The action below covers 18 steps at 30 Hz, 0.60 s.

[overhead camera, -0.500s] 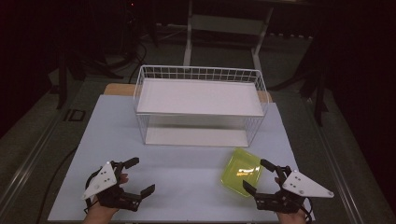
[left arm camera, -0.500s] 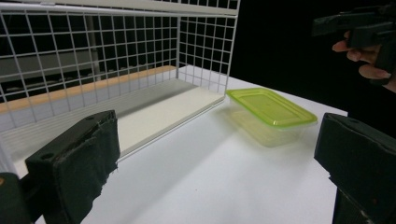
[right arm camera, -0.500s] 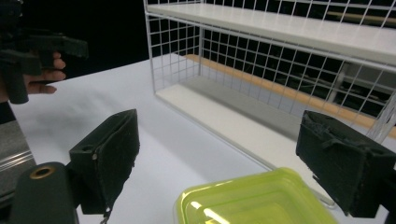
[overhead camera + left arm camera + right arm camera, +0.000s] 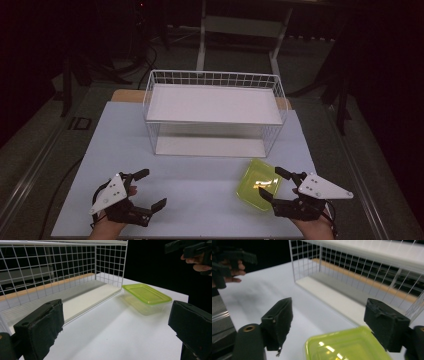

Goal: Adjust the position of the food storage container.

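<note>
— Right gripper [image 4: 281, 189] first: has it moved in half a second?

— Barely. It has crept a touch closer to the box and stays wide open, jaws either side of the box's near right corner, not touching. Left gripper [image 4: 145, 190] also gapes wide, empty, well off to the left.

— So a grab looks likely?

— I'd judge so.

— Surroundings?

— White table [image 4: 200, 175], wire basket [image 4: 215, 112] at its far side, then the box [image 4: 257, 184] near right: clear tub, yellow-green lid [image 4: 147, 293] shut flat.
</note>
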Tool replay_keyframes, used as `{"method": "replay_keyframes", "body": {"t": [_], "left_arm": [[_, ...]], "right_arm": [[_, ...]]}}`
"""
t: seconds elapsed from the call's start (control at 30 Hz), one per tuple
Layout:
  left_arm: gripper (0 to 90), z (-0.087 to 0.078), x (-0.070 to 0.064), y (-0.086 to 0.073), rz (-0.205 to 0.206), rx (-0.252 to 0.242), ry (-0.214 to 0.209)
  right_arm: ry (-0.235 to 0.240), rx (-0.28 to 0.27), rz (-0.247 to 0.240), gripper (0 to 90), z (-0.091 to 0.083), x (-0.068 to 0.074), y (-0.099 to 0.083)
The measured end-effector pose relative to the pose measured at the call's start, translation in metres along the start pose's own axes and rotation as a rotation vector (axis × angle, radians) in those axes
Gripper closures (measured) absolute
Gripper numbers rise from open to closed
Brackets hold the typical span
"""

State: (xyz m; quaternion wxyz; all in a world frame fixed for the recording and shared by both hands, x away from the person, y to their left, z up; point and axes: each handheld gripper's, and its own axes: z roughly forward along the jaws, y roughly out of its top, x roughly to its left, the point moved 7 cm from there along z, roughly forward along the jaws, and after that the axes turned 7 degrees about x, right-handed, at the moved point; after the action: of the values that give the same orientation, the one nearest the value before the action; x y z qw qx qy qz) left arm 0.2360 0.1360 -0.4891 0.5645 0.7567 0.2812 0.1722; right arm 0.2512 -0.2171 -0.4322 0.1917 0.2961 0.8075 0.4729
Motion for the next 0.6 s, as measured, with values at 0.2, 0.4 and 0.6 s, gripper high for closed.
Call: {"method": "replay_keyframes", "body": {"t": [0.2,0.4,0.6], "left_arm": [[0.7,0.003,-0.001,-0.001,0.005,0.01,-0.006],[0.7,0.003,-0.001,-0.001,0.008,0.007,-0.007],[0.7,0.005,-0.002,-0.002,0.009,0.011,-0.007]], "right_arm": [[0.065,0.064,0.05,44.0,0.007,-0.008,-0.017],[0.08,0.101,0.095,59.1,0.008,-0.019,-0.035],[0.058,0.165,0.093,68.7,0.007,-0.027,-0.058]]}}
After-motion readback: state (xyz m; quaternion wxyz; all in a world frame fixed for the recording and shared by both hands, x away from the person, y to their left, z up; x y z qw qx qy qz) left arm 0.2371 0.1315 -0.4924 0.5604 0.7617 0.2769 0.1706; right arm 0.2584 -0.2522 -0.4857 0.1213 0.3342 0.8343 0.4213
